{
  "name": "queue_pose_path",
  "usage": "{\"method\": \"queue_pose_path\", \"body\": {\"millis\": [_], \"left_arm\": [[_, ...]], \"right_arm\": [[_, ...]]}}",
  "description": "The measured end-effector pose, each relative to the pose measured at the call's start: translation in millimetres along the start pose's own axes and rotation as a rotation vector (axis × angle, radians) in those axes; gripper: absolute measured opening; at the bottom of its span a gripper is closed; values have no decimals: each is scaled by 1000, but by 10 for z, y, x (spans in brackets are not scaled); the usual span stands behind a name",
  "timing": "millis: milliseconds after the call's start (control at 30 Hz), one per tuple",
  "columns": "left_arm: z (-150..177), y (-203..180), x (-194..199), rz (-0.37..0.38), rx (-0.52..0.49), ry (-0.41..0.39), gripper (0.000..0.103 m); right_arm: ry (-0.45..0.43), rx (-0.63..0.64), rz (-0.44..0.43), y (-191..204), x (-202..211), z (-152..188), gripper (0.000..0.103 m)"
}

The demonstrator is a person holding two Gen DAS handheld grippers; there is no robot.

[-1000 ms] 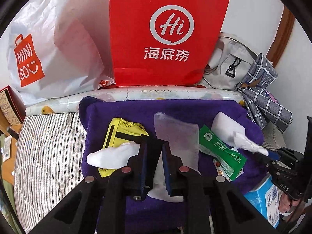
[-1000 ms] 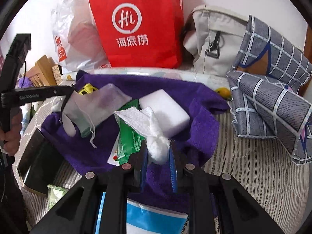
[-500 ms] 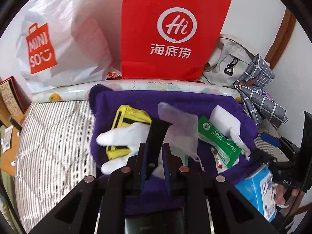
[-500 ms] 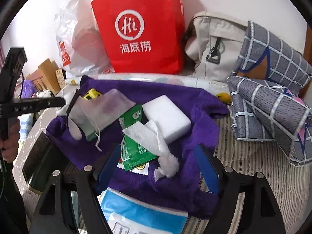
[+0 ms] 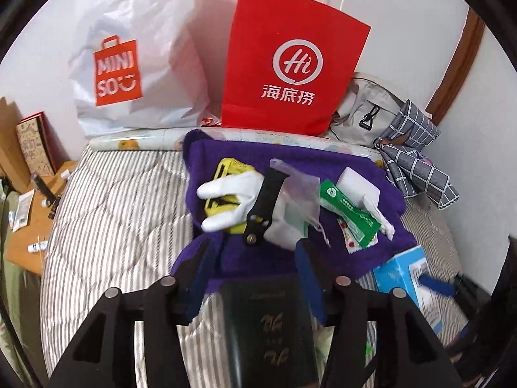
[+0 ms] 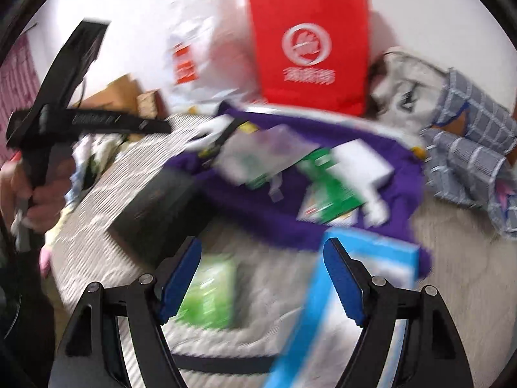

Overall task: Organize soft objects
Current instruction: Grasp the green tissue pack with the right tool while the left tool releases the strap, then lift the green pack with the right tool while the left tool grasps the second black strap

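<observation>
Carefully, I am hovering both spread claws, left gripper (image 5: 252, 278) and right gripper (image 6: 261, 278), aiming squarely for the white glove (image 5: 231, 200) near the purple towel's (image 5: 323, 161) left edge.

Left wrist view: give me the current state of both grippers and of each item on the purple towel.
left gripper: jaws open, holding nothing.
right gripper: jaws open, holding nothing; view blurred.
purple towel: spread on the striped bedding, rumpled.
white glove: lying loose across the yellow item.
black strap: lying over the glove.
translucent pouch: lying flat.
green packet: lying flat.
white sponge block: resting beside the green packet.
white wad: released on the towel.
</observation>
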State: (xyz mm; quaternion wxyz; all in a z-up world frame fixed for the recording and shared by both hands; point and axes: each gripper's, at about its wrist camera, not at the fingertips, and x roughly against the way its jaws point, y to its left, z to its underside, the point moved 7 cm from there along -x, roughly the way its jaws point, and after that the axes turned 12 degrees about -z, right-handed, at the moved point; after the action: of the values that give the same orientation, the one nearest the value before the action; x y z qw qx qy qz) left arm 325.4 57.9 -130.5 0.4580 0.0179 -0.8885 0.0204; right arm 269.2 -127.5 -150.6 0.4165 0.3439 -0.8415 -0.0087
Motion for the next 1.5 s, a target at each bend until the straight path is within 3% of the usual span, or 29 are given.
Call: {"method": "queue_pose_path", "body": {"millis": [233,667,700,767,1000,1133,1500], "left_arm": [[307,291,193,-19,42,-5,56],[692,568,286,-55,65,6,60],[708,567,285,-55,66,9,60],[734,564,287,-57,65,11,60],[870,483,371,-58,37,12,60],[981,324,440,-8,21,20,60],[1383,-298,580,20,-109,41,60]], "right_arm": [[97,47,3,444,-328,291,78],[218,53,123,420,-786,525,77],[229,47,109,427,-816,540,74],[250,35,99,427,-869,585,52],[132,-8,50,469,-465,540,51],[53,-15,56,505,-87,533,51],[-90,-87,99,388,767,815,51]]}}
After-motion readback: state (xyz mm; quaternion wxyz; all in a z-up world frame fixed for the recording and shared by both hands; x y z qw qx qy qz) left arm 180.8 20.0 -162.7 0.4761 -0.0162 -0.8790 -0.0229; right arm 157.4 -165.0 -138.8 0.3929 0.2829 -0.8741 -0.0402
